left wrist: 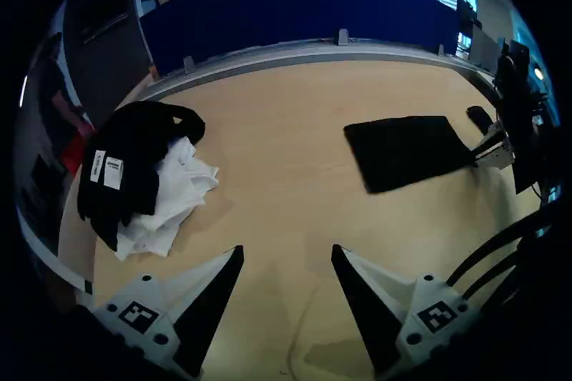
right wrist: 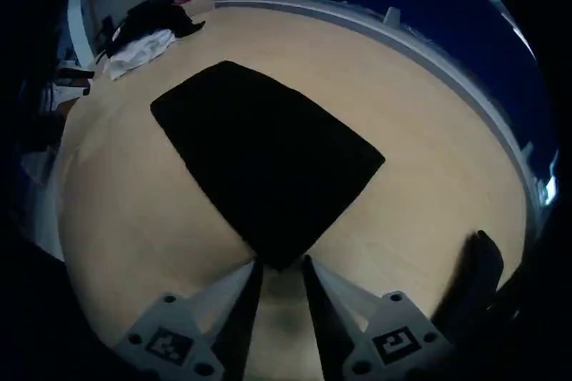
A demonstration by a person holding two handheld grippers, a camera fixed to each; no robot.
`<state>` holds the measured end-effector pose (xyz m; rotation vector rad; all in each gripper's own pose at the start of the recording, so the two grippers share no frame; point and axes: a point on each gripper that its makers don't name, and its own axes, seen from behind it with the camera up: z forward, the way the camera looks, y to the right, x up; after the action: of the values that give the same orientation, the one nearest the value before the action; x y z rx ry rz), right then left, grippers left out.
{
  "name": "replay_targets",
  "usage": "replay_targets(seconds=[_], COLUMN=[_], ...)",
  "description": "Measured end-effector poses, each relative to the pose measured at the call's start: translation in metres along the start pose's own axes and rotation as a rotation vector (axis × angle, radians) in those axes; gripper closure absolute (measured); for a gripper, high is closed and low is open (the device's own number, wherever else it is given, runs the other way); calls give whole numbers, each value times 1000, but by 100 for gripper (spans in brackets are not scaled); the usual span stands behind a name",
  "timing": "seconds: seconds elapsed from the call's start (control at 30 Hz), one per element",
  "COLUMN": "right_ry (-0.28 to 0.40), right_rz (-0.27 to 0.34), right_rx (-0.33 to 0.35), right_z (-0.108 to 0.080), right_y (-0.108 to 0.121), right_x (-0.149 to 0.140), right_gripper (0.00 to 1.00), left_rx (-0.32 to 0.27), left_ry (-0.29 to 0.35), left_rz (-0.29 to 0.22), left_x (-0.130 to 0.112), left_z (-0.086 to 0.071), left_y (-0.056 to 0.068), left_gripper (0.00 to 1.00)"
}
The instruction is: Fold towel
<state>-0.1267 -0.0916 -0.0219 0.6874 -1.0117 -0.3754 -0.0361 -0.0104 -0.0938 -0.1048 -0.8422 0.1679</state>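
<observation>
**Black towel flat on the table, right claw at its corner**

The black towel (right wrist: 264, 166) lay spread flat on the pale wooden table (right wrist: 429, 138), one corner pointing straight at the right gripper (right wrist: 281, 261). That gripper's fingers stood only narrowly apart, and the towel's corner reached just between their tips. Bare wood showed in the gap behind it, so the claw looked unclosed. Whether either pad already touched the cloth was hard to judge from this angle.

The left gripper (left wrist: 287, 248) hung over bare table well apart from the towel, its fingers spread wide with nothing between them. In the left gripper view the towel sat far off toward the right, with the other gripper at its far edge.

A pile of clothes (left wrist: 143, 174), black garments over white ones, lay at the left end of the table. A blue partition (left wrist: 300, 13) ran along the back edge. A small dark object (left wrist: 479, 118) rested near the towel.
</observation>
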Motion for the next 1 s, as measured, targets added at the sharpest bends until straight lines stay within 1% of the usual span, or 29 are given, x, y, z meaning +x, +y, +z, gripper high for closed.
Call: replay_targets(seconds=[0.23,0.5,0.6,0.67,0.73,0.77,0.87,1.0], right_ry=[0,10,11,11,12,13,18,28], right_rz=[-3,-5,-5,-6,-6,-5,-4,-13], right_rx=[10,18,20,19,3,-8,-1,-9], right_z=[-1,-1,-2,-2,-2,-1,-3,-7], right_y=[-3,-6,-7,-6,-3,-1,-2,0], right_x=[0,2,2,3,3,3,5,10], right_gripper=[67,77,81,87,93,94,94,95], left_rx=[0,-3,-3,-3,-3,-3,-1,2], left_ry=[-2,-2,-3,-3,-2,-2,-1,-2], left_rz=[2,2,0,0,1,1,2,-7], left_x=[-2,-3,-2,-2,-2,-2,-2,-4], left_z=[3,4,4,4,3,2,0,-5], left_y=[1,3,3,3,3,3,3,2], left_gripper=[9,9,9,9,9,9,9,9])
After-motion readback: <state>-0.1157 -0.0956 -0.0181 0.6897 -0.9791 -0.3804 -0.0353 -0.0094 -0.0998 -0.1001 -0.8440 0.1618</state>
